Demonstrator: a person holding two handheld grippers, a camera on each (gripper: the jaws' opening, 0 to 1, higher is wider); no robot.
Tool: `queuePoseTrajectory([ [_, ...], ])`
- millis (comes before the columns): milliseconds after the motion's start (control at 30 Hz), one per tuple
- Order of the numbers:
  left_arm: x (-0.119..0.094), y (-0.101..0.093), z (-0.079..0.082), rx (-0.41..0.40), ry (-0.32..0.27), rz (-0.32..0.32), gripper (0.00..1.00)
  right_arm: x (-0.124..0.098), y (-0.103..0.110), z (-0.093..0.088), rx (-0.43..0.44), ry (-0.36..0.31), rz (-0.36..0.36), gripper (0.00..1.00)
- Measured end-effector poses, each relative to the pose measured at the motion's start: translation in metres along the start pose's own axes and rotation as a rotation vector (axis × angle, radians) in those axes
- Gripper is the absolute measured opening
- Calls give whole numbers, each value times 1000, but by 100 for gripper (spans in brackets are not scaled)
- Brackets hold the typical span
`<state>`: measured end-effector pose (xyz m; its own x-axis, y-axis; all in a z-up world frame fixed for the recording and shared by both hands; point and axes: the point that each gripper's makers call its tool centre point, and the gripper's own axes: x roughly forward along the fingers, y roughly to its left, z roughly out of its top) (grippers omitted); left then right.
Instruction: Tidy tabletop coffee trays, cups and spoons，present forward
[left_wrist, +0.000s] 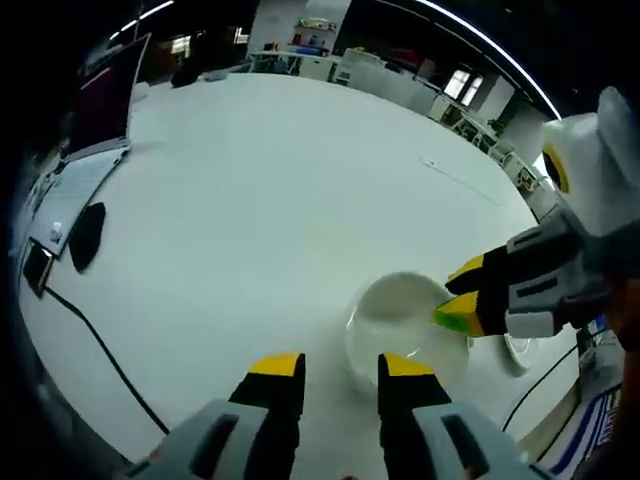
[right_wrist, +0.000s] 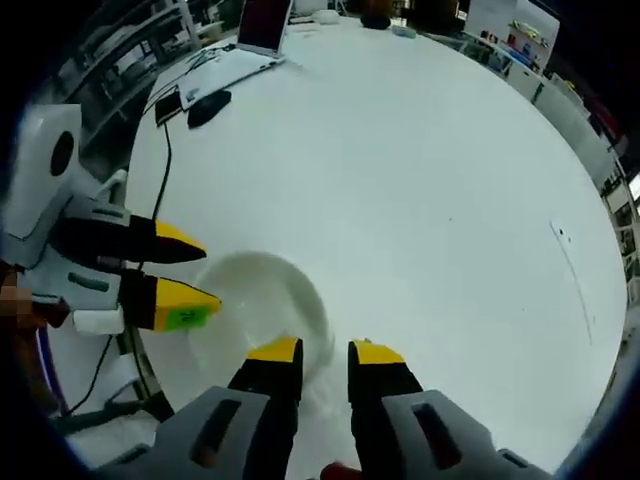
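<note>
A white bowl-like cup (left_wrist: 405, 325) sits low-centre on the white surface (left_wrist: 280, 200); both the left gripper (left_wrist: 340, 375) and the right gripper (right_wrist: 322, 360) have their jaws spread, holding nothing, just beside its rim.

Showed grey moulded bodies on both tools, each ending in two black jaws capped with bright yellow tips. Left gripper (left_wrist: 340, 372) seen from its own camera as two chunky grey housings with dark slots; seen from the right gripper view, carried a white casing with a round dark hole and a small green patch on one yellow tip. Right gripper (right_wrist: 325, 358) matched: same grey shells, same yellow caps, white housing with a yellow band, green mark on one tip.
</note>
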<state>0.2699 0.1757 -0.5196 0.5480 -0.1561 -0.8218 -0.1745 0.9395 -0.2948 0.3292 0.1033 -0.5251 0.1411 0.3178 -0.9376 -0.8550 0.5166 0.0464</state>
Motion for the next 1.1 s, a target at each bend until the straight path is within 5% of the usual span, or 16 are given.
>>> queuePoseTrajectory([
  [133, 2, 3, -10, 37, 36, 69, 30, 6, -1, 1, 15, 18, 0, 15],
  [433, 17, 8, 12, -19, 58, 86, 16, 11, -3, 1, 48, 31, -6, 12],
  [867, 16, 9, 7, -6, 167, 252, 10, 9, -2, -5, 176, 16, -52, 8],
  [1100, 13, 9, 6, -23, 200, 272, 9, 1, 7, -21, 224, -1, -50, 7],
])
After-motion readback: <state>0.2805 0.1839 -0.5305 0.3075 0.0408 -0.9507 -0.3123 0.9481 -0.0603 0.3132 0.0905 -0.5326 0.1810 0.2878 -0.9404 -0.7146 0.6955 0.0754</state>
